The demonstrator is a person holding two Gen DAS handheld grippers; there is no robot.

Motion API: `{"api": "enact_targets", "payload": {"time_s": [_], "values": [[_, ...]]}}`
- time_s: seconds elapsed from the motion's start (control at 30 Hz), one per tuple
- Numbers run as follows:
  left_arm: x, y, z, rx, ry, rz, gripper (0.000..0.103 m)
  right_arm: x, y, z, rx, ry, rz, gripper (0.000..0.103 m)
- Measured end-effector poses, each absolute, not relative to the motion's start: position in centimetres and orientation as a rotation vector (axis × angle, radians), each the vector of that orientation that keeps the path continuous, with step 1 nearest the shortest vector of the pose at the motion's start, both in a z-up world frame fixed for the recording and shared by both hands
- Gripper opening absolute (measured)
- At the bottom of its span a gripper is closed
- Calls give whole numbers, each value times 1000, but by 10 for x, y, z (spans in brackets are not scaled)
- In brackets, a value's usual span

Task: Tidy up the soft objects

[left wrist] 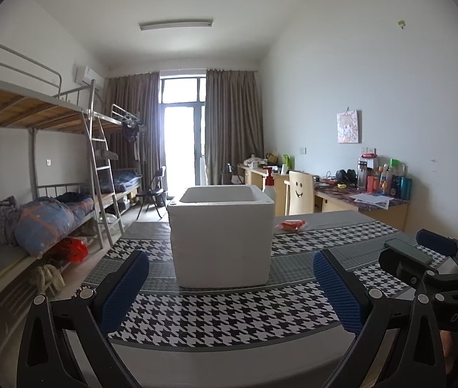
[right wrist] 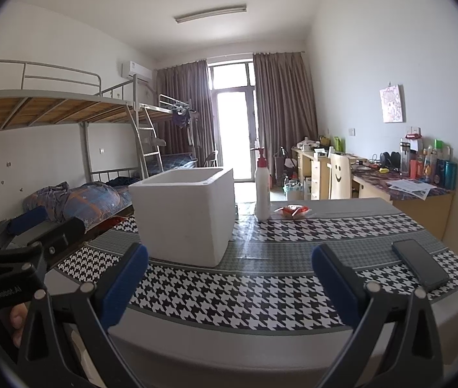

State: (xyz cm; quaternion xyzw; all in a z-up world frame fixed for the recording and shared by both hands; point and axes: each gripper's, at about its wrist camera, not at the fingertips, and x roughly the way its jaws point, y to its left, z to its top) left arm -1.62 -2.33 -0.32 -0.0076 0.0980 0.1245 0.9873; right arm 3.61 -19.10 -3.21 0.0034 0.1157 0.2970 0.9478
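Shared dorm rm: metal bunk beds [left wrist: 35, 110] w/ ladder [left wrist: 99, 161] along the left wall, wall AC unit [right wrist: 137, 71], row of study desks [right wrist: 406, 190] cluttered w/ bottles, curtains [left wrist: 232, 123] at balcony door.

Your right gripper [right wrist: 229, 278] hangs wide apart and empty over the houndstooth cloth [right wrist: 229, 304], facing the white foam box [right wrist: 180, 216], with the pump bottle [right wrist: 262, 187], red packet [right wrist: 292, 210] and phone [right wrist: 419, 263] beyond.

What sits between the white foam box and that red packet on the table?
A white pump bottle with a red top stands between the foam box and the red packet, clearest in the right wrist view.
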Motion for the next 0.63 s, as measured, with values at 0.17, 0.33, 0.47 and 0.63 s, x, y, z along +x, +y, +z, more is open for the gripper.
{"api": "enact_targets", "payload": {"time_s": [0.17, 0.33, 0.47, 0.63], "values": [[-16, -25, -3, -15, 196, 248, 102, 36, -191, -31, 2, 230, 602, 102], [-16, -25, -3, -11, 197, 246, 102, 36, -190, -32, -3, 235, 600, 102], [-16, -25, -2, -12, 198, 243, 102, 35, -189, -31, -6, 235, 603, 102], [-17, -23, 0, -31, 189, 249, 102, 36, -189, -32, -3, 241, 601, 102]]}}
